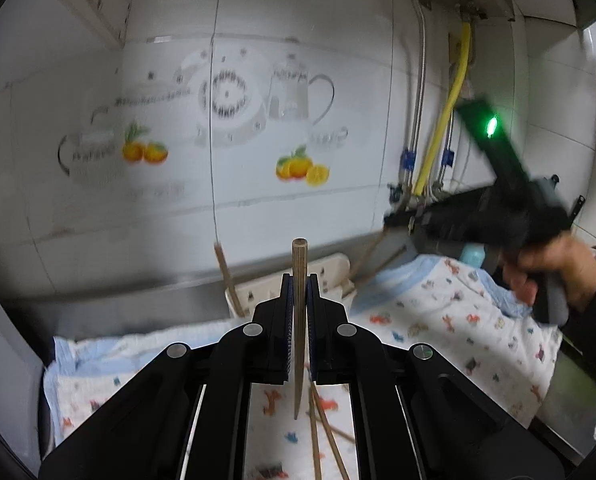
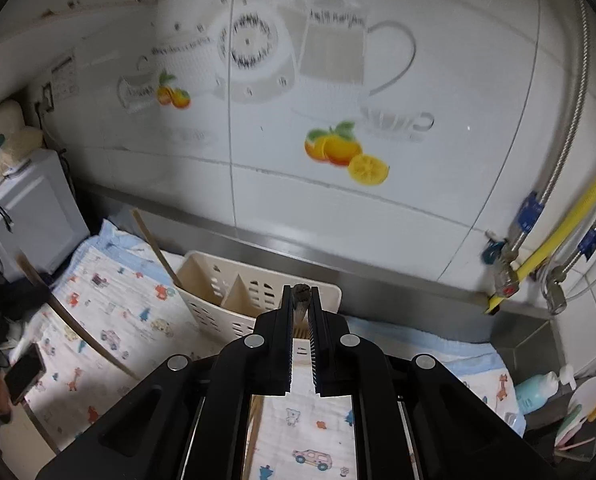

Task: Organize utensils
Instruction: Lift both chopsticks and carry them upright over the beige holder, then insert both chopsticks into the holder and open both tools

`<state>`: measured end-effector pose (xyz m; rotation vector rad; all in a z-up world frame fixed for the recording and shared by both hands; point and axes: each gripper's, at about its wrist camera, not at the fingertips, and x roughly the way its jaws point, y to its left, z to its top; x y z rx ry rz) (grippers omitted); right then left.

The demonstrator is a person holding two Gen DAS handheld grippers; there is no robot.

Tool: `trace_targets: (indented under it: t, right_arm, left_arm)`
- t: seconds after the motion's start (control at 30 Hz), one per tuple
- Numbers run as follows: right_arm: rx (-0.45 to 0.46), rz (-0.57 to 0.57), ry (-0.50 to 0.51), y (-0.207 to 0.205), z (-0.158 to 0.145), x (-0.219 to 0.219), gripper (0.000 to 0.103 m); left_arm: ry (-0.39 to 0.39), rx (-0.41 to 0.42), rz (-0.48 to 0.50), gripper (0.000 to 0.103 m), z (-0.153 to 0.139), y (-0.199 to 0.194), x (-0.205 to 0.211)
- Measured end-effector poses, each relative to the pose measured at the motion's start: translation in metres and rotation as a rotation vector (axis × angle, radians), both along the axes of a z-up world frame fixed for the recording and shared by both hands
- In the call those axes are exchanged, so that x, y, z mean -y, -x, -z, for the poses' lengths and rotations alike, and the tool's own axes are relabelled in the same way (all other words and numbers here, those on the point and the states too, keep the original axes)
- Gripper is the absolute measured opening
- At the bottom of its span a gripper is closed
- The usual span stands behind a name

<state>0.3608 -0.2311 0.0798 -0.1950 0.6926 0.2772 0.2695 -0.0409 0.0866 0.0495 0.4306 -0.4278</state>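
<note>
My left gripper is shut on a wooden chopstick that stands upright between the pads, held above the patterned cloth. Loose chopsticks lie on the cloth below it. My right gripper is shut on the end of a chopstick, just in front of the cream utensil caddy. One chopstick leans in the caddy's left compartment. The right gripper also shows in the left wrist view, blurred, near the caddy, with chopsticks hanging from it.
A tiled wall with fruit decals stands behind the steel counter edge. A grey appliance sits at left, pipes and a yellow hose at right. A blue bottle and a phone lie near the cloth's edges.
</note>
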Motion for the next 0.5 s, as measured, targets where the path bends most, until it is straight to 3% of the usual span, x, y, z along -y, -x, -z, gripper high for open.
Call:
trace_targets:
  t: [0.3,0.5]
  right_arm:
    - [-0.029,0.005,0.003,-0.012,0.021,0.003,0.007]
    - [-0.028,-0.002,0.004,-0.013,0.026,0.003,0.007]
  left_arm:
    - [0.032,0.130,-0.047,0.005,-0.052,-0.029,0.008]
    - [0.060,0.163,-0.100,0.005,-0.067,-0.058,0.010]
